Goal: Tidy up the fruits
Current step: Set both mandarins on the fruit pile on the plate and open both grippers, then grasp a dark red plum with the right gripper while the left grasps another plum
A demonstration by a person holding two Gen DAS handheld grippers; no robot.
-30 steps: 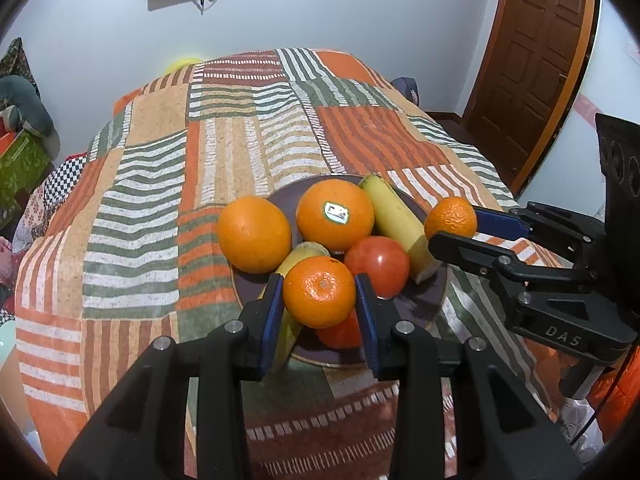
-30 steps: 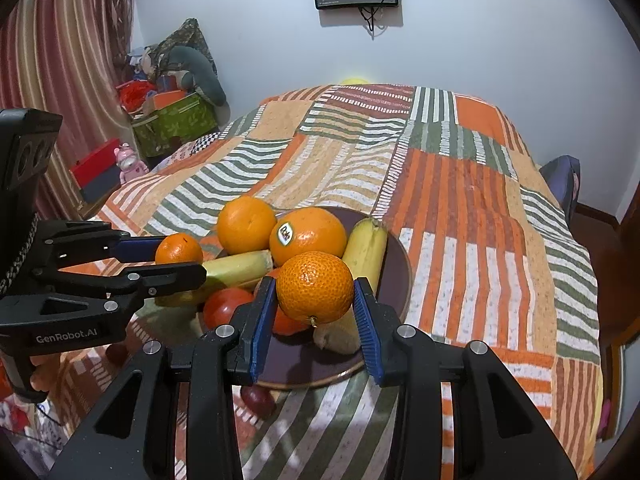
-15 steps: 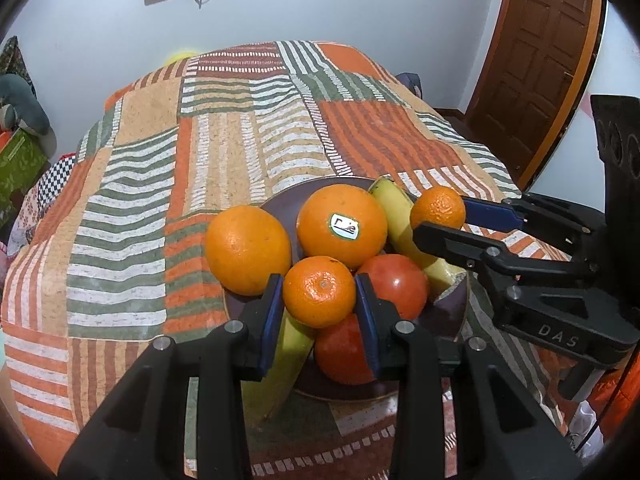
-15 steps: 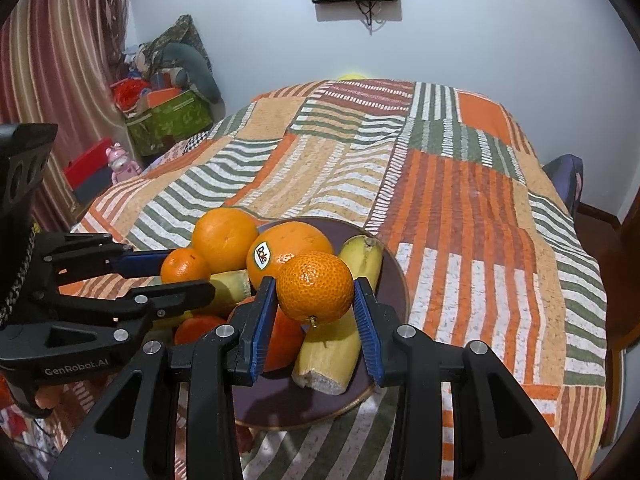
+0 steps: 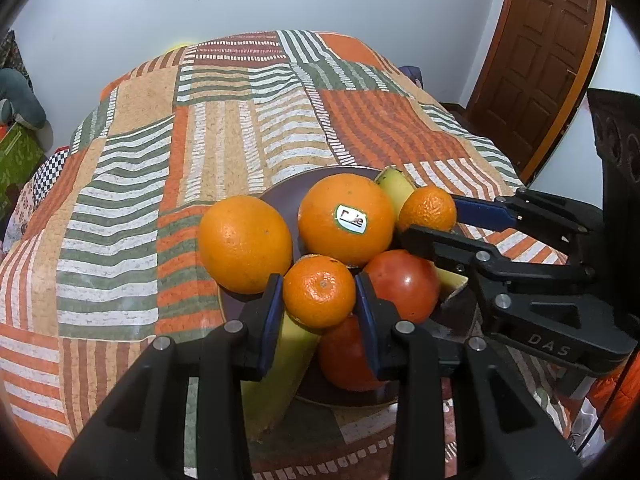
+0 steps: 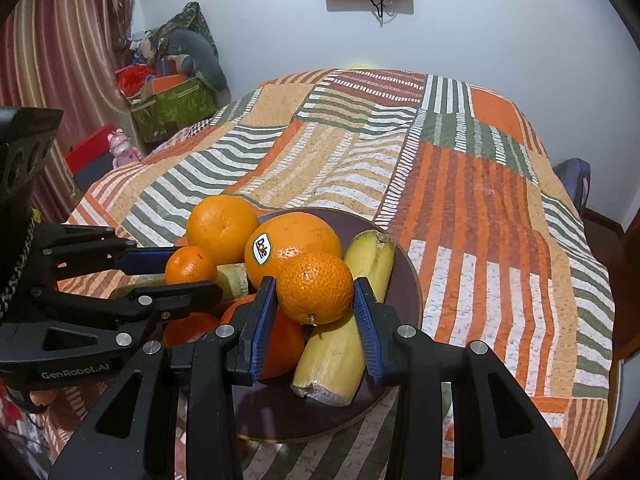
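So I've got a small round orange mandarin (image 5: 319, 290) clamped between the blue pads of my left claw (image 5: 319, 300), and a second small dimpled mandarin (image 6: 315, 287) pinched the same way in my right claw (image 6: 315, 300), both hanging just over the dark purple round plate (image 6: 408, 276) that sits on the striped patchwork cloth (image 5: 224, 136) covering the desk. The plate's already crowded: a big plain orange (image 5: 245, 243) on the left side, a big orange with a white sticker (image 5: 346, 218) in the middle, two red tomatoes (image 5: 402, 282) toward the front and a couple of cut yellow banana pieces (image 6: 352, 320). My take on doing this bit well: don't let go from up high, round fruit on a pile of round fruit just rolls. I'd lower each mandarin into a dip between bigger fruits, let it touch first, then spread the pads slowly. I'd also do one claw at a time, since the two are close and could bump. The plain orange looks like it's hanging over the plate's edge, so I'd avoid nudging it.
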